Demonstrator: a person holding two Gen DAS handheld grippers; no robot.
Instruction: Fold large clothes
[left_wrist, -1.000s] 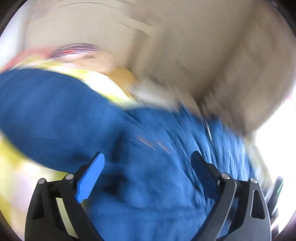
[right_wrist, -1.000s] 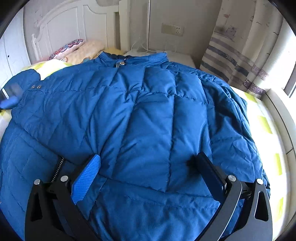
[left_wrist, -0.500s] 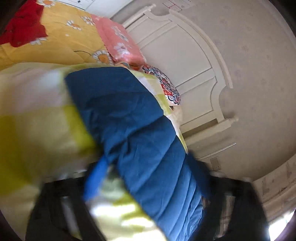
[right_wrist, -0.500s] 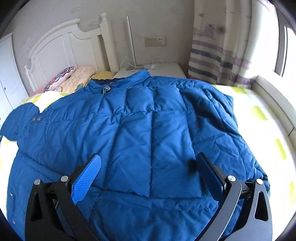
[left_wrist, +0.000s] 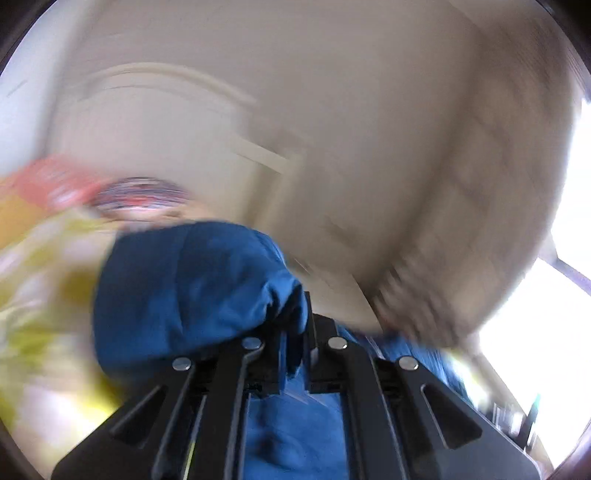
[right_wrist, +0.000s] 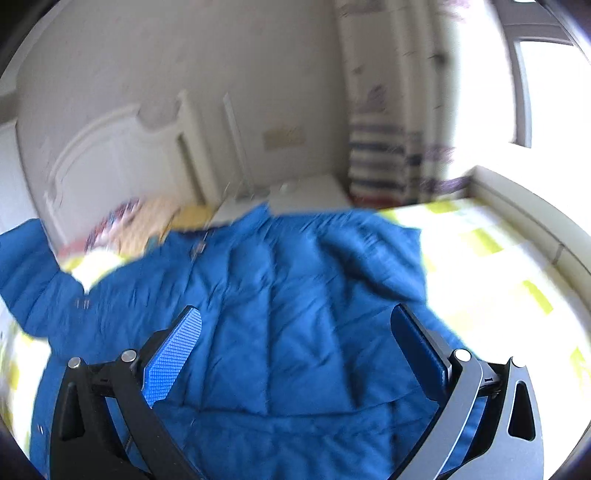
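A blue quilted puffer jacket (right_wrist: 280, 314) lies spread over a bed with a yellow-and-white cover (right_wrist: 491, 280). Its left sleeve (right_wrist: 22, 266) is lifted off the bed at the left edge of the right wrist view. In the blurred left wrist view my left gripper (left_wrist: 295, 332) is shut on the bunched sleeve end (left_wrist: 192, 284), which bulges out above the jaws. My right gripper (right_wrist: 295, 354) hovers above the jacket's back with its jaws wide open and nothing between them.
A white headboard (right_wrist: 122, 155) and patterned pillows (right_wrist: 122, 221) stand at the far end of the bed. A white nightstand (right_wrist: 306, 192) and a striped curtain (right_wrist: 384, 162) are beyond the jacket's collar. A bright window ledge (right_wrist: 532, 210) runs along the right side.
My left gripper went from wide open to shut on the sleeve end and swung with it. My right gripper rose and tilted up, so more wall and window show.
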